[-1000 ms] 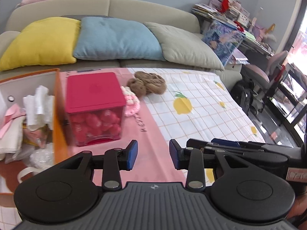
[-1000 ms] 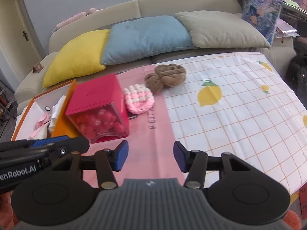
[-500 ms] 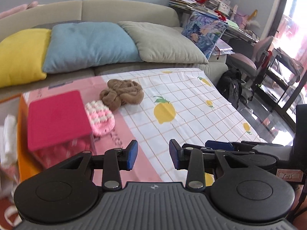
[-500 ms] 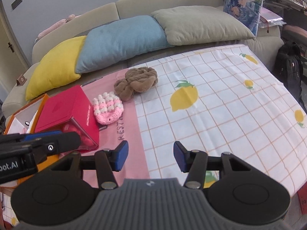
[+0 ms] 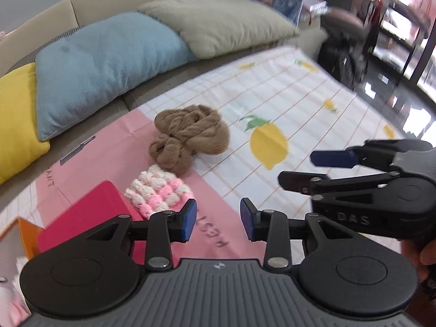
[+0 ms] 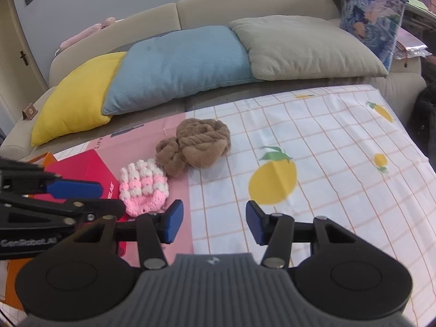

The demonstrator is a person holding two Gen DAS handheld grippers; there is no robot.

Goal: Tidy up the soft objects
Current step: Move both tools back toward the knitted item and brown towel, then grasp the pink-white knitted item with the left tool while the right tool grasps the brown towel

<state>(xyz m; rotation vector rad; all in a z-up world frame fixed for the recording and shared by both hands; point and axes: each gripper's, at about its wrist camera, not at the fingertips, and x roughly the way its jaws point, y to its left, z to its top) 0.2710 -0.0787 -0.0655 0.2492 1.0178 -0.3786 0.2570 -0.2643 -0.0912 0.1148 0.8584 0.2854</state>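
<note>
Both tongs released, nothing held: left gripper point(image 5: 216, 223), right gripper point(image 6: 214, 224). Brown plush bundle point(image 6: 199, 143) lies mid-table, touching pink-white crochet piece point(image 6: 144, 186) on its near left, beside red box point(image 6: 87, 170). Both look light, floppy; pinch the bundle's thick twisted middle.

Both views low, sofa-facing, sharing brown cloth point(image 5: 188, 136) point(image 6: 200, 143).

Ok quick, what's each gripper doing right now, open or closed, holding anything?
Left gripper: open, holding nothing.
Right gripper: open, holding nothing.
</note>
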